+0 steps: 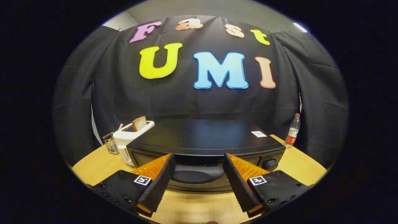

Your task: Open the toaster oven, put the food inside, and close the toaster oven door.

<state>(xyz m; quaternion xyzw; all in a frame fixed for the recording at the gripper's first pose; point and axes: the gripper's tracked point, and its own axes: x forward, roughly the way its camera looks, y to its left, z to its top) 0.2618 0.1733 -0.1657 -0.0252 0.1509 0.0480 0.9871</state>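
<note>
A black toaster oven (205, 137) stands on the wooden table just ahead of my fingers, seen from slightly above its flat top. Its door is shut, and the dark rounded door handle (197, 173) lies between my two fingertips, a little beyond them. A round knob (270, 164) sits at the oven's front right. My gripper (199, 159) is open, with a wide gap and nothing between the fingers. A slice of bread (139, 123) stands upright in a white slot toaster (130, 137) just left of the oven.
A small wire holder (110, 143) stands to the left of the white toaster. A plastic bottle with a red label (293, 130) stands at the table's back right. The wooden table (192, 208) shows bare in front of the oven. Black cloth walls the booth behind.
</note>
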